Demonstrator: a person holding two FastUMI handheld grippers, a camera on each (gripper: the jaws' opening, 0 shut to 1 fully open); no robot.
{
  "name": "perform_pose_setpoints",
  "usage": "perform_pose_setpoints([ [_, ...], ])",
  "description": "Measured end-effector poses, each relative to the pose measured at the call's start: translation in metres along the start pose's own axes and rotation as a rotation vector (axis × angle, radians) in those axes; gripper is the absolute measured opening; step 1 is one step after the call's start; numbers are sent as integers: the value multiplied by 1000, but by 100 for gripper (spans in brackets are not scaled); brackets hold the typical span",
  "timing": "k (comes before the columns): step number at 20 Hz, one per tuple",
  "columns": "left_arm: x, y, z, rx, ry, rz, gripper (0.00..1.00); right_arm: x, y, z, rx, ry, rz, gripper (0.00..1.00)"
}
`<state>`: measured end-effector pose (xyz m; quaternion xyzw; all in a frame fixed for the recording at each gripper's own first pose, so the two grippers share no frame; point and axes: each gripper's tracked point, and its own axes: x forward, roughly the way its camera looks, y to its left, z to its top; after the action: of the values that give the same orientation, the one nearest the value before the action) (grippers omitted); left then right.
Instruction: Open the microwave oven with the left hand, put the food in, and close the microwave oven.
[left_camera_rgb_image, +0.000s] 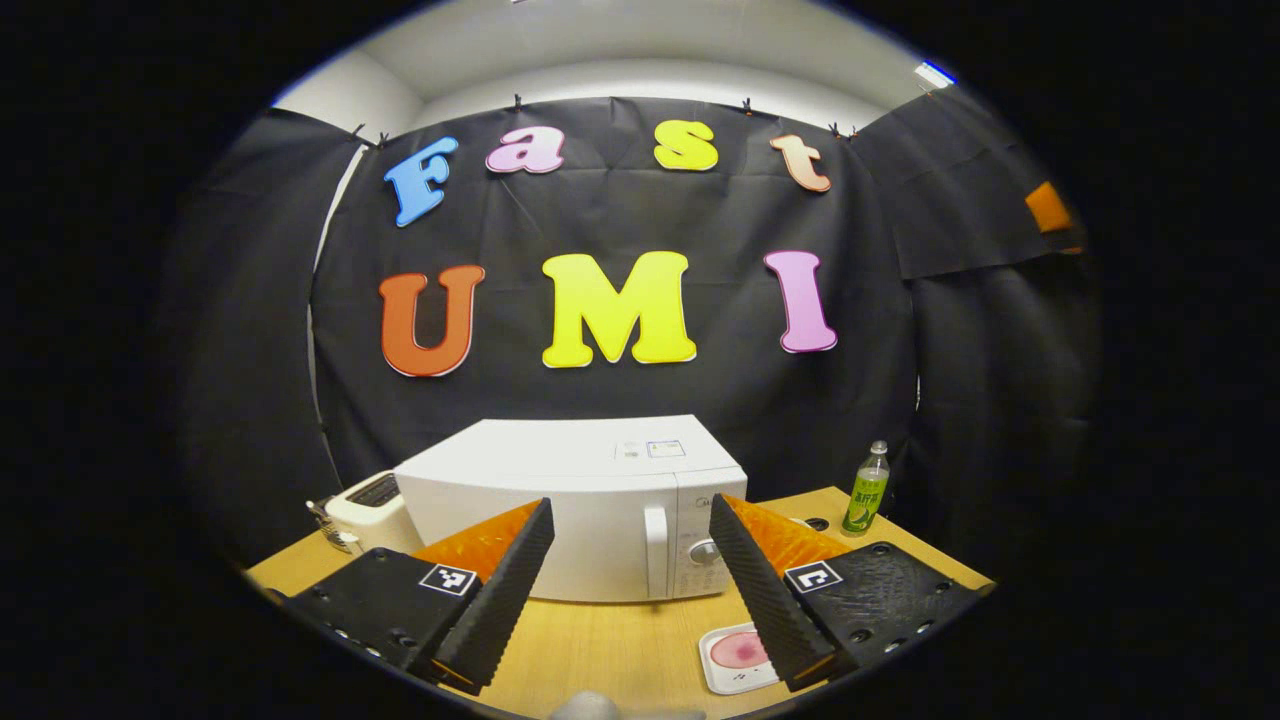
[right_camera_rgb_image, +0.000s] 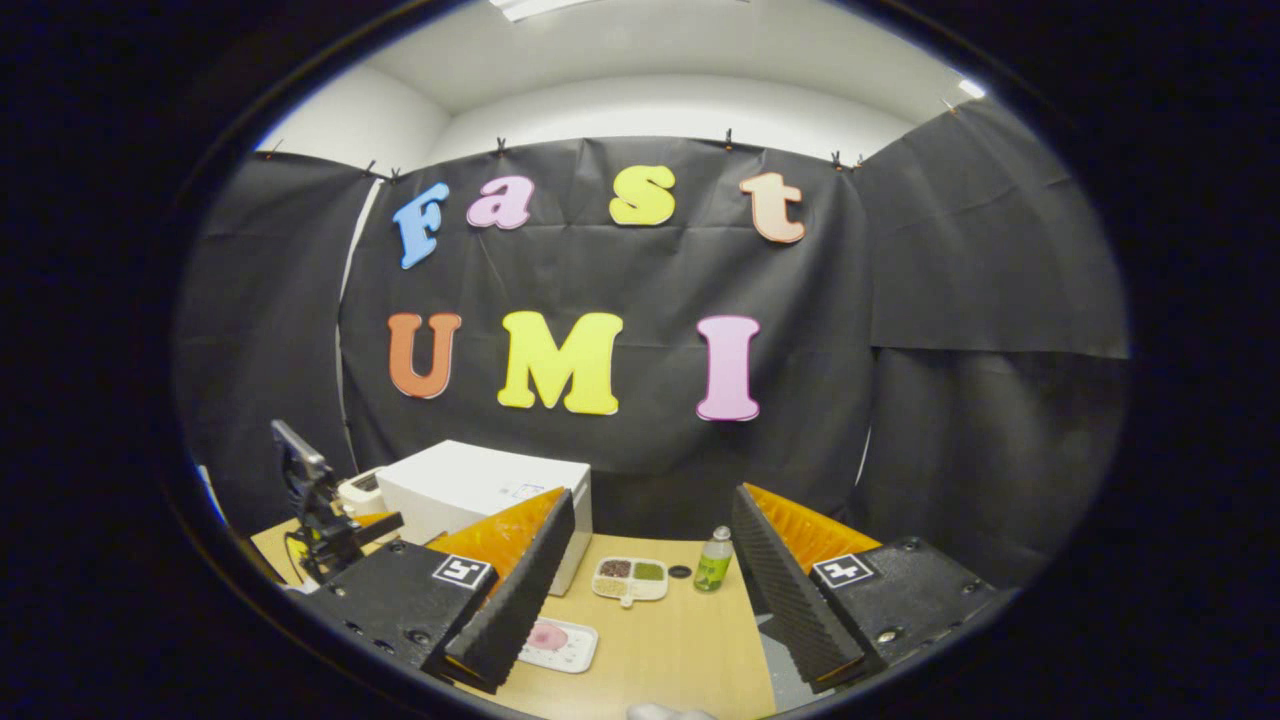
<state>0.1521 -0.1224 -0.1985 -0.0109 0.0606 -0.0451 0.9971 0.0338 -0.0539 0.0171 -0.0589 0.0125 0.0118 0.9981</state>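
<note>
The white microwave (left_camera_rgb_image: 590, 500) stands on the wooden table (left_camera_rgb_image: 600, 650) with its door shut; its vertical handle (left_camera_rgb_image: 656, 550) and a dial (left_camera_rgb_image: 705, 552) are on its right side. My left gripper (left_camera_rgb_image: 630, 508) is open and empty, a short way in front of the door. A small white tray with a pink food item (left_camera_rgb_image: 738, 655) lies on the table in front of the microwave, partly behind a finger. In the right gripper view the microwave (right_camera_rgb_image: 480, 485) is at the left and the pink food tray (right_camera_rgb_image: 558, 642) lies low. My right gripper (right_camera_rgb_image: 655, 495) is open, holding nothing.
A white toaster (left_camera_rgb_image: 365, 505) sits left of the microwave. A green bottle (left_camera_rgb_image: 866, 490) stands at the right back, also seen as the bottle (right_camera_rgb_image: 713, 560) beside a divided dish of grains (right_camera_rgb_image: 630, 578). A black rig (right_camera_rgb_image: 315, 500) stands at the left edge.
</note>
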Motion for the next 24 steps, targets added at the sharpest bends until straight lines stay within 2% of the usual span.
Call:
perform_pose_setpoints([
  [3, 52, -7, -39, 9, 36, 4, 93, -1, -7, -7, -31, 24, -21, 100],
  [6, 93, -13, -69, -26, 73, 4, 89, 2, -15, -16, -50, 55, -49, 100],
  [8, 110, -13, -82, -49, 89, 5, 88, 2, -21, -24, -65, 81, -70, 100],
  [9, 114, -14, -87, -54, 97, 0, 83, 3, -22, -29, -71, 97, -73, 100],
  [10, 118, -13, -92, -63, 115, -3, 79, 4, -23, -32, -74, 110, -74, 94],
  [11, 119, -11, -96, -77, 121, -7, 81, 6, -24, -33, -71, 117, -72, 100],
  [12, 121, -8, -96, -84, 124, 1, 53, 7, -26, -33, -66, 121, -76, 94],
  [14, 119, -18, -94, -97, 117, -57, 41, 11, -27, -36, -54, 132, -71, 95],
  [15, 125, -17, -96, -74, 118, -50, 18, 13, -26, -40, -51, 139, -68, 100],
  [16, 122, -14, -95, -47, 118, -45, 24, 15, -25, -41, -50, 146, -63, 95],
  [17, 119, -13, -95, -44, 112, -43, 21, 17, -23, -42, -47, 151, -54, 100],
  [18, 121, -13, -95, -50, 116, -46, 5, 19, -20, -40, -44, 153, -43, 95],
  [19, 121, -14, -96, -71, 121, -50, 23, 20, -18, -39, -47, 151, -33, 95],
  [20, 119, -16, -96, -74, 127, -53, 7, 21, -16, -37, -53, 146, -25, 100],
  [21, 117, -15, -97, -75, 125, -50, 7, 22, -14, -35, -59, 138, -18, 100],
  [22, 117, -14, -94, -73, 128, -52, 1, 23, -12, -32, -66, 132, -10, 100],
  [23, 117, -15, -95, -77, 131, -57, 1, 23, -9, -31, -72, 127, -1, 100],
  [24, 115, -15, -97, -89, 137, -64, 1, 23, -7, -29, -74, 123, 7, 95],
])
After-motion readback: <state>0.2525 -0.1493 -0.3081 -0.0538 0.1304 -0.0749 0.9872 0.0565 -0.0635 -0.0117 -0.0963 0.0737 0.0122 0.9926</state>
